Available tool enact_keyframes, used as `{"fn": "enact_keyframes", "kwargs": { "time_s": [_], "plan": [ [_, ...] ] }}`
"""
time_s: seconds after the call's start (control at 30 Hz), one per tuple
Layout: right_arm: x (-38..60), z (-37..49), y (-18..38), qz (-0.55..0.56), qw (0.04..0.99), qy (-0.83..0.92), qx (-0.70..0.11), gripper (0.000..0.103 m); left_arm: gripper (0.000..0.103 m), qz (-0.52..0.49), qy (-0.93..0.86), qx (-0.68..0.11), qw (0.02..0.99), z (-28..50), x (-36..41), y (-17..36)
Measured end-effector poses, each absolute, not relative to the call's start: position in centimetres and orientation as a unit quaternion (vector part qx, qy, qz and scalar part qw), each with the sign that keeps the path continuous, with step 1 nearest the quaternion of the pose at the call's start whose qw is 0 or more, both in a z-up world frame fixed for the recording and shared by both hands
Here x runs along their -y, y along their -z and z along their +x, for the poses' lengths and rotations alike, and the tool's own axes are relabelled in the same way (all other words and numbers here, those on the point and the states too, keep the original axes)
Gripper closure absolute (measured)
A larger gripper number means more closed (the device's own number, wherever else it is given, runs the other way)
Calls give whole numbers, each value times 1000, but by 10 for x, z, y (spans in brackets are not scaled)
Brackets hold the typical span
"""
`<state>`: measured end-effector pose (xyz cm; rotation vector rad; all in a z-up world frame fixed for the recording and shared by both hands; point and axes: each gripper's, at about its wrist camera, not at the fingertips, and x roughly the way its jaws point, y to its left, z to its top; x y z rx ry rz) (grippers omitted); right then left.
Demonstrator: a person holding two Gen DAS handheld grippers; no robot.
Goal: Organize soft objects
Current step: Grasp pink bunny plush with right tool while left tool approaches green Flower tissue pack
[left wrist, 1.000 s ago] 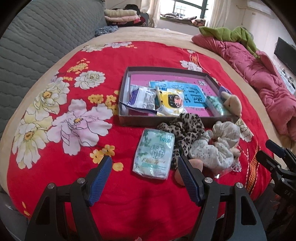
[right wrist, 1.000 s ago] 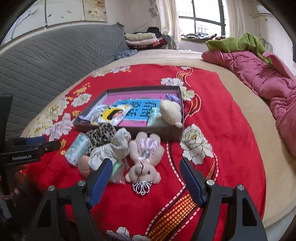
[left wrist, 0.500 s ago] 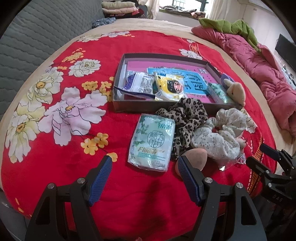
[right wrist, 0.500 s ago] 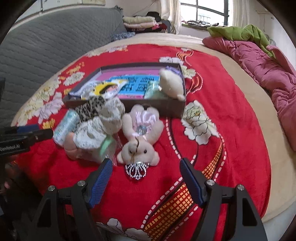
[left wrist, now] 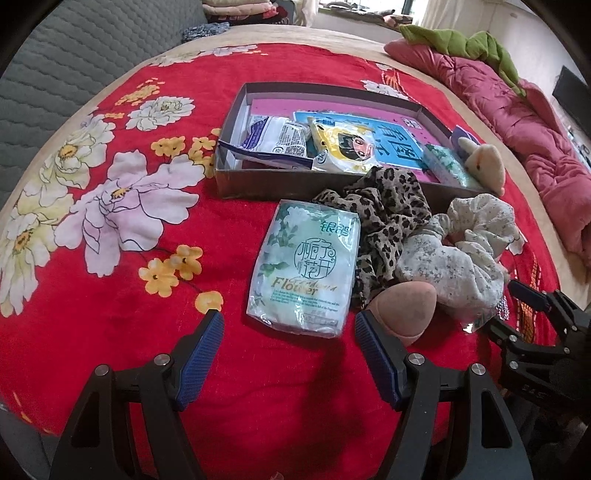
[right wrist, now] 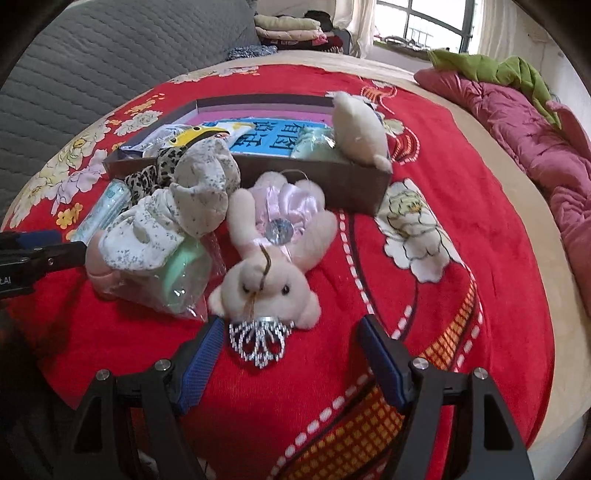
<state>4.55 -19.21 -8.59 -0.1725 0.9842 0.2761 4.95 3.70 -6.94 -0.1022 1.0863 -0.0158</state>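
On the red floral blanket a pale green tissue pack point(left wrist: 304, 267) lies just ahead of my open left gripper point(left wrist: 290, 345). Right of it sit a leopard scrunchie point(left wrist: 388, 218), a white floral scrunchie point(left wrist: 461, 254) and a pink sponge point(left wrist: 404, 306). Behind them stands a shallow brown box point(left wrist: 258, 184) holding packets and a cream plush point(left wrist: 484, 164). My open right gripper point(right wrist: 291, 350) hovers over the silver crown point(right wrist: 258, 341) of a pink bear point(right wrist: 273, 254) lying on its back. The floral scrunchie point(right wrist: 184, 206) rests on a mint item in clear wrap point(right wrist: 181, 273).
A grey quilted headboard point(left wrist: 74, 48) runs along the left. A pink quilt point(right wrist: 535, 147) with a green cloth point(right wrist: 491, 70) lies at the right. Folded clothes point(right wrist: 288, 31) are stacked at the far end. Bare red blanket point(right wrist: 461, 229) extends right of the bear.
Both grippers have moved forward and lower toward the pile, so the tissue pack and the bear now sit close in front of the fingers. Nothing on the bed has shifted.
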Motion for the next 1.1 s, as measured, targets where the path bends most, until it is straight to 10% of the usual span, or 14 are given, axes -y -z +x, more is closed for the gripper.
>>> {"fn": "enact_keyframes", "kwargs": {
  "time_s": [0.67, 1.1],
  "plan": [
    [191, 65, 89, -59, 889, -155, -427, 29, 28, -88, 10, -505, 858, 66, -47, 86],
    [209, 65, 86, -41, 884, -172, -432, 56, 28, -96, 11, -495, 864, 73, -51, 91]
  ]
}}
